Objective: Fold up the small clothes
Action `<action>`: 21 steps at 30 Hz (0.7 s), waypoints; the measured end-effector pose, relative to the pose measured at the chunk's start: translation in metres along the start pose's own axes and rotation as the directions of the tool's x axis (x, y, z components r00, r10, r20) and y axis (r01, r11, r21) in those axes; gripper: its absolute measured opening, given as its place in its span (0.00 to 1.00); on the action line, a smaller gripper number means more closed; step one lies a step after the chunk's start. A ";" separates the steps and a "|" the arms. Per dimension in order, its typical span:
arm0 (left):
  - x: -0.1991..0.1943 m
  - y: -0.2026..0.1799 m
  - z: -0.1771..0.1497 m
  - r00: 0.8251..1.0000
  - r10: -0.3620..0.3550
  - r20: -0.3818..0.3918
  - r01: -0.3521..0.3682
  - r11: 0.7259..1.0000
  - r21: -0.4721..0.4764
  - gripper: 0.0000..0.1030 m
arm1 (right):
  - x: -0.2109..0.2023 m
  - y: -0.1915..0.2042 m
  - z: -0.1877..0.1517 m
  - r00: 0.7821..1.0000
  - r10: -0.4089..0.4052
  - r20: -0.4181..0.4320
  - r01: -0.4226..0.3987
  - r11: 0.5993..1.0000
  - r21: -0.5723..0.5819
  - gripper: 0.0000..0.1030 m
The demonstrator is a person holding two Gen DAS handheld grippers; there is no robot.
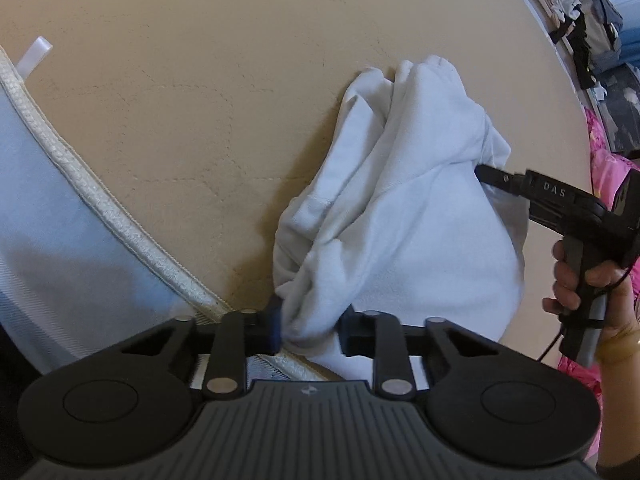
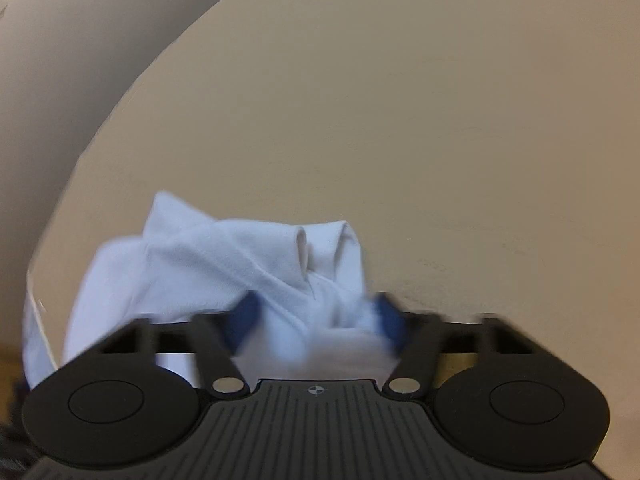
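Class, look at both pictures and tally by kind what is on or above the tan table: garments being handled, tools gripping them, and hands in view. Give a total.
White garment: 1
Tools: 2, left tool and right tool
Hand in view: 1
Total: 4

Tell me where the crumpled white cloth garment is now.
The crumpled white cloth garment hangs bunched over the beige table, between the left gripper and right gripper.

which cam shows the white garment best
The left wrist view: the white garment shows sharply and almost whole on the tan table, with both tools at it. The right wrist view is blurred and catches only a bunched part behind the right tool.
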State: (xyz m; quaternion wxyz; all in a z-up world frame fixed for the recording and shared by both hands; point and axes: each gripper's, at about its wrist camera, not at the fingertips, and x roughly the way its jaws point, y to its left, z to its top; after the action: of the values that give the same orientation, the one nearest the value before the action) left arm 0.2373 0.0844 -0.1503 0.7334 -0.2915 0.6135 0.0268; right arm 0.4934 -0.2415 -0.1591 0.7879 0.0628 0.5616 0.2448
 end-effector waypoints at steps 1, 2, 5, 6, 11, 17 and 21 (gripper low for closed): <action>-0.003 -0.003 0.001 1.000 0.009 0.002 -0.009 1.000 0.014 0.23 | -0.002 -0.002 -0.001 1.000 0.014 -0.008 -0.014 1.000 0.020 0.30; -0.005 -0.008 0.003 1.000 0.022 0.003 -0.022 0.999 0.034 0.21 | -0.005 -0.001 -0.003 1.000 0.013 -0.004 -0.013 1.000 0.017 0.28; -0.006 -0.019 0.016 0.998 0.068 -0.012 -0.067 0.995 0.080 0.20 | -0.012 0.002 -0.013 1.000 -0.009 0.024 0.009 1.000 0.005 0.26; -0.004 -0.022 0.023 0.996 0.084 -0.021 -0.082 0.993 0.087 0.20 | -0.013 0.000 -0.017 1.000 -0.011 0.029 0.010 1.000 0.027 0.26; 0.009 -0.062 0.078 0.983 0.181 -0.006 -0.171 0.941 0.293 0.19 | -0.039 -0.025 -0.060 0.994 -0.057 0.098 0.036 0.977 0.208 0.24; 0.052 -0.168 0.137 0.954 0.289 0.077 -0.278 0.758 0.590 0.19 | -0.083 -0.045 -0.180 0.952 -0.132 0.275 -0.072 0.779 0.623 0.20; 0.083 -0.226 0.151 0.940 0.322 0.111 -0.307 0.658 0.687 0.19 | -0.088 -0.002 -0.249 0.899 -0.238 0.369 -0.133 0.654 0.745 0.20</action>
State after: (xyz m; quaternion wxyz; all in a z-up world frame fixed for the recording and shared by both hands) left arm 0.4807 -0.0594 -0.1253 0.7663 0.1158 0.6266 -0.0822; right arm 0.2438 -0.3270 -0.1743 0.8012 0.4201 0.4226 -0.0546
